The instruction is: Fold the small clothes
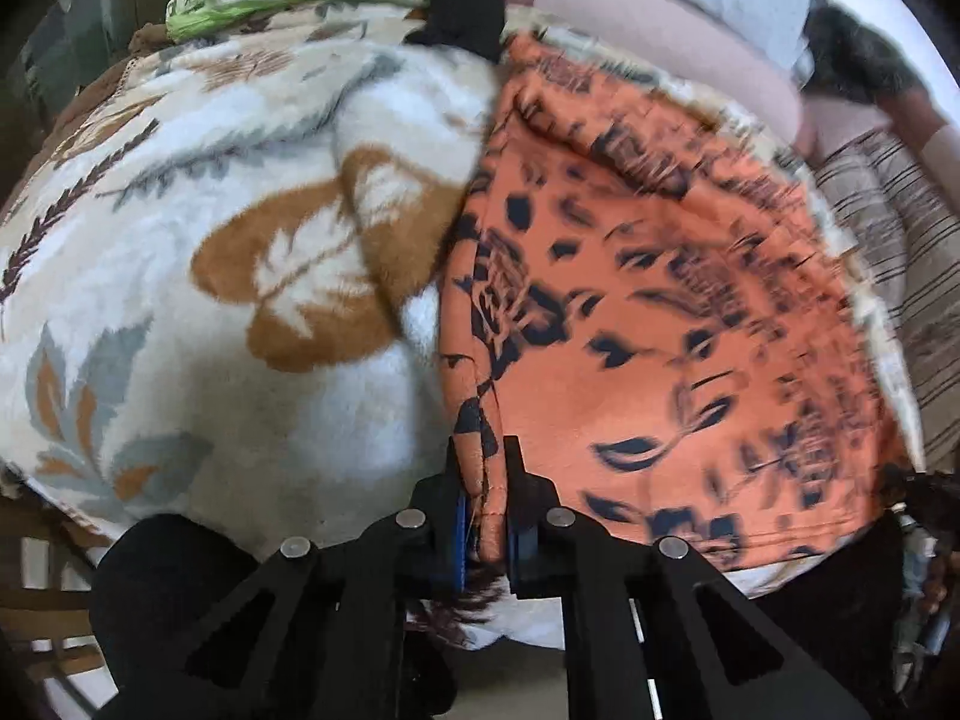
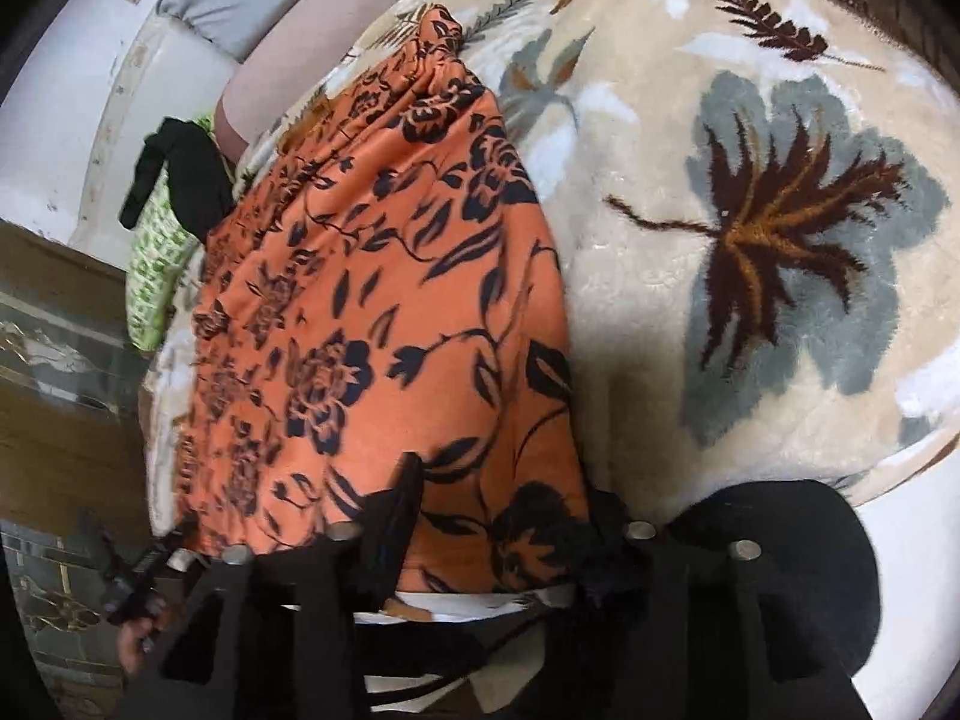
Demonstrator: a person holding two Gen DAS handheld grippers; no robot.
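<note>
While the left gripper (image 1: 485, 480) pinches the orange garment (image 1: 660, 300), only the right view shows its flat spread.

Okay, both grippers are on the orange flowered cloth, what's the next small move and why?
Probably carry both near corners forward toward the far end. The left gripper is shut on the near edge of the orange black-flowered garment, the right gripper straddles that hem, and the garment lies flat on the leaf-patterned fleece blanket.
</note>
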